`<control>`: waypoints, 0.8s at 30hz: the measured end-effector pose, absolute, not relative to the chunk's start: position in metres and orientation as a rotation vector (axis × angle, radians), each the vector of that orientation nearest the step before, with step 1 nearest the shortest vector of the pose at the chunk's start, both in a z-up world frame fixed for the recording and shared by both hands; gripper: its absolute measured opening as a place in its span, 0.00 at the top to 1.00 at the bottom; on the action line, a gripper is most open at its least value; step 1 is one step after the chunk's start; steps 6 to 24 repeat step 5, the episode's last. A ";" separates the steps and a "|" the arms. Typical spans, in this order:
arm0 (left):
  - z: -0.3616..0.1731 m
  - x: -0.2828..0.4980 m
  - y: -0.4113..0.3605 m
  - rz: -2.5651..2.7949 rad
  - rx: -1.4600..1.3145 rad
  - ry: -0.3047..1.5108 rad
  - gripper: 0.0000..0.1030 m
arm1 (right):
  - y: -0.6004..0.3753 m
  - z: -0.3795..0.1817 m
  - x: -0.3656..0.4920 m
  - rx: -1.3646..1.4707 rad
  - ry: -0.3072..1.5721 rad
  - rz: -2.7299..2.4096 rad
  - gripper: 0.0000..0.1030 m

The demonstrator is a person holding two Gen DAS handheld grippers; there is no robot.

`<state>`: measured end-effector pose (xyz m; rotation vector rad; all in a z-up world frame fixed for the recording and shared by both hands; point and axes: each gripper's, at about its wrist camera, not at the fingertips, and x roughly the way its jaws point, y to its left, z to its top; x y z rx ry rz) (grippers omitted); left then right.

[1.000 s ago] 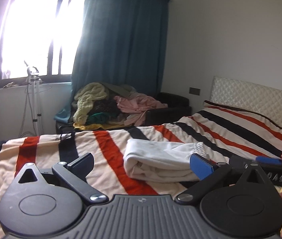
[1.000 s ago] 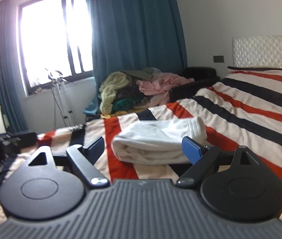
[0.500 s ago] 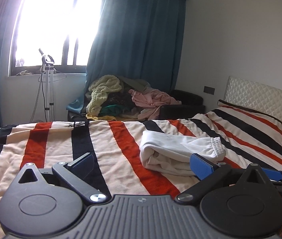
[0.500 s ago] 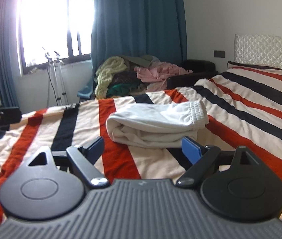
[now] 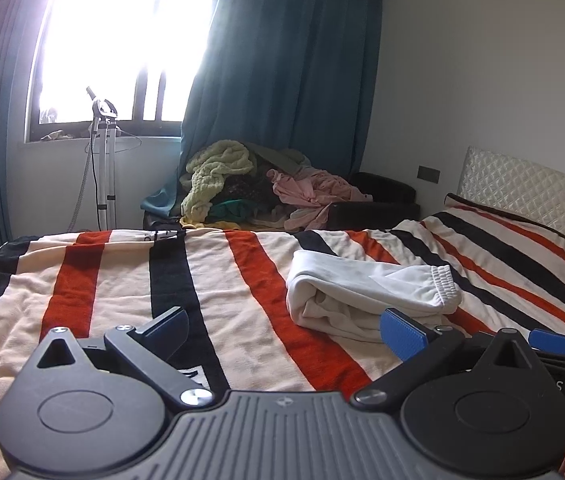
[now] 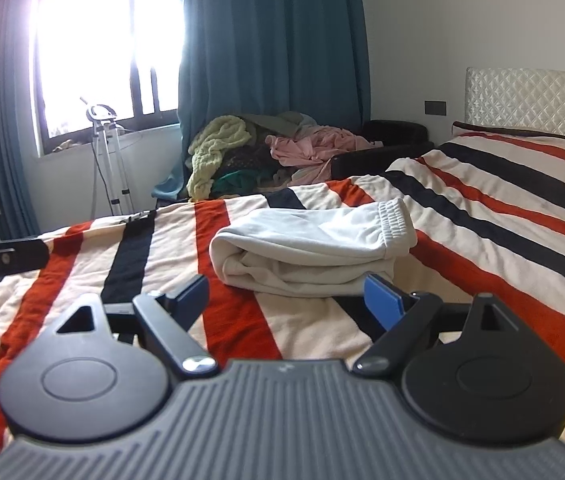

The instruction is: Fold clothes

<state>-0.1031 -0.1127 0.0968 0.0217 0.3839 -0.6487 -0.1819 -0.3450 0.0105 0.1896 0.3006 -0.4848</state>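
A white garment lies folded in a thick bundle on the striped bed, its ribbed elastic hem to the right; it also shows in the right wrist view. My left gripper is open and empty, held back from the bundle, which lies ahead and to its right. My right gripper is open and empty, just short of the bundle's near edge. The right gripper's blue fingertip shows at the right edge of the left wrist view.
The bed has a cream, red and black striped cover and a quilted headboard at right. A pile of unfolded clothes sits on a dark sofa beyond the bed. A garment steamer stand is under the window.
Both grippers have drawn back from the folded bundle and lifted a little. The bundle lies still on the bed. Both stay open.
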 end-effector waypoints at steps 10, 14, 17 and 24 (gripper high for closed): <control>0.097 -0.105 -0.115 -0.653 0.029 0.377 0.00 | -0.347 0.010 -0.182 0.203 0.299 -0.485 0.17; 0.097 -0.105 -0.115 -0.653 0.029 0.377 0.00 | -0.347 0.010 -0.182 0.203 0.299 -0.485 0.17; 0.097 -0.105 -0.115 -0.653 0.029 0.377 0.00 | -0.347 0.010 -0.182 0.203 0.299 -0.485 0.17; 0.097 -0.105 -0.115 -0.653 0.029 0.377 0.00 | -0.347 0.010 -0.182 0.203 0.299 -0.485 0.17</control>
